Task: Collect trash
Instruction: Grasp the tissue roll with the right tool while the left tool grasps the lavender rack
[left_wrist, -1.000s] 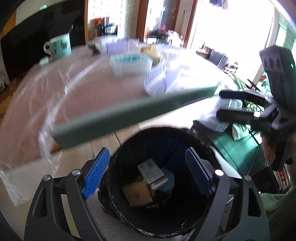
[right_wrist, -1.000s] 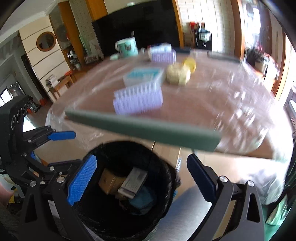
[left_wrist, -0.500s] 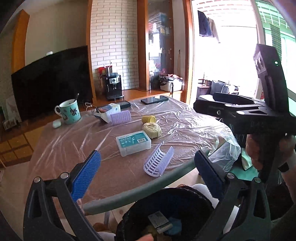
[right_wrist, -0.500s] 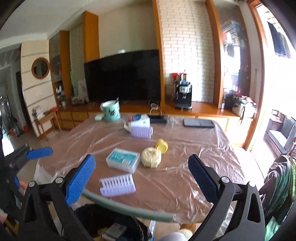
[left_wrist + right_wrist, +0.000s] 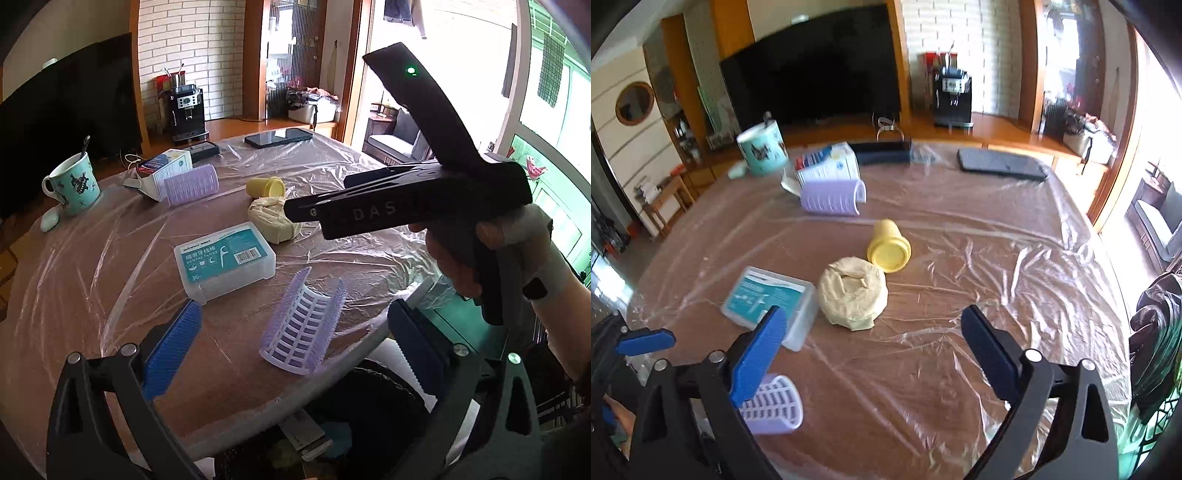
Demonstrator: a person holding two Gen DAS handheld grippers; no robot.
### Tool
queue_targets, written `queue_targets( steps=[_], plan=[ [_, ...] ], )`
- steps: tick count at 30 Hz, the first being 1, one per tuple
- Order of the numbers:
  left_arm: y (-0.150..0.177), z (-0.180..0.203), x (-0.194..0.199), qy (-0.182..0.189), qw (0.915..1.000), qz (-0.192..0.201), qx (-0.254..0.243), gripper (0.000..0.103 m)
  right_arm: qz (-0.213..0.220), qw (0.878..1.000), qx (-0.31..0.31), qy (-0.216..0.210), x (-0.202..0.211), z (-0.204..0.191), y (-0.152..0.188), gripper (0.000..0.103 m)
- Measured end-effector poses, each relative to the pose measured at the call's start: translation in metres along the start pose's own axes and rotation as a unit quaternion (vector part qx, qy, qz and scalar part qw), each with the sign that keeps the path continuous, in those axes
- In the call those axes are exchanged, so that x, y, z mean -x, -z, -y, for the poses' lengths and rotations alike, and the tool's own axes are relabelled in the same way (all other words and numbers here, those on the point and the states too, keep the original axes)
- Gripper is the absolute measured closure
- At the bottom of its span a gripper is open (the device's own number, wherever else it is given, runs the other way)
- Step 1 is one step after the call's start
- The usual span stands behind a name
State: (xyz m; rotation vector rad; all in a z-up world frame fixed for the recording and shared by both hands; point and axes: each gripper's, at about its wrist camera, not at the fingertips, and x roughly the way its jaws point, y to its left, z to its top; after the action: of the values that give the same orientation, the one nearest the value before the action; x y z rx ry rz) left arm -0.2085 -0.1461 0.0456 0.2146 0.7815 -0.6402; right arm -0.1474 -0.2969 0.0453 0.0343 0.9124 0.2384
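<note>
My left gripper (image 5: pixel 295 343) is open and empty, just over the table's near edge, with a purple half-roller (image 5: pixel 303 325) between its fingers' line. A black-lined trash bin (image 5: pixel 354 424) with several scraps sits below it. My right gripper (image 5: pixel 871 347) is open and empty above the table, facing a beige tape roll (image 5: pixel 853 295) and a small yellow cup (image 5: pixel 888 245) lying on its side. A clear dental floss box (image 5: pixel 225 258) lies left of the roll; it also shows in the right wrist view (image 5: pixel 768 295). A purple hair roller (image 5: pixel 190 188) lies farther back.
The table (image 5: pixel 979 258) is covered in clear plastic film. A teal mug (image 5: pixel 72 184), a white carton (image 5: pixel 162 171), a phone (image 5: pixel 279 137) and a dark tablet (image 5: pixel 1001 164) sit at the far side. The right gripper's body (image 5: pixel 406 206) crosses the left wrist view.
Both grippers rose from over the trash bin and now look across the tabletop. The right gripper moved forward over the table toward the tape roll.
</note>
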Motion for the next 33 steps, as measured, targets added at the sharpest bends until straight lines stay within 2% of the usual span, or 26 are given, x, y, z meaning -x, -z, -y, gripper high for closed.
queue_targets(
  steps=[3,5,7,11,12,14,17,20,22,33],
  plan=[
    [-0.002,-0.002,-0.014,-0.001,0.9998,-0.018,-0.011,0.007,-0.026,0.999,0.019,0.006,-0.022,-0.004,-0.003,0.018],
    [-0.003,-0.004,-0.022,0.000,0.9994,-0.032,-0.015,0.021,-0.033,0.999,0.033,0.010,-0.030,-0.008,-0.004,0.020],
    [-0.002,-0.007,-0.030,0.005,0.9989,-0.044,-0.014,0.026,-0.037,0.998,0.042,0.012,-0.037,-0.011,-0.007,0.023],
    [0.000,-0.010,-0.036,0.009,0.9985,-0.052,-0.012,0.027,-0.046,0.998,0.047,0.006,-0.048,-0.014,-0.013,0.026],
    [0.000,-0.011,-0.037,0.009,0.9985,-0.053,-0.014,0.027,-0.048,0.998,0.047,0.005,-0.051,-0.014,-0.014,0.028],
    [0.000,-0.011,-0.038,0.012,0.9982,-0.057,-0.014,0.040,-0.052,0.997,0.049,0.005,-0.054,-0.015,-0.016,0.033],
    [0.001,-0.015,-0.043,0.019,0.9977,-0.065,-0.007,0.047,-0.048,0.997,0.057,0.009,-0.055,-0.019,-0.017,0.038],
    [0.003,-0.015,-0.044,0.016,0.9976,-0.067,-0.011,0.055,-0.040,0.997,0.059,0.007,-0.052,-0.020,-0.015,0.052],
    [0.005,-0.013,-0.044,0.004,0.9976,-0.067,-0.019,0.058,-0.035,0.998,0.056,0.008,-0.049,-0.020,-0.013,0.053],
    [0.006,-0.018,-0.028,-0.006,0.9992,-0.038,-0.005,0.059,0.004,0.999,0.045,-0.007,-0.016,-0.021,-0.002,0.053]
  ],
)
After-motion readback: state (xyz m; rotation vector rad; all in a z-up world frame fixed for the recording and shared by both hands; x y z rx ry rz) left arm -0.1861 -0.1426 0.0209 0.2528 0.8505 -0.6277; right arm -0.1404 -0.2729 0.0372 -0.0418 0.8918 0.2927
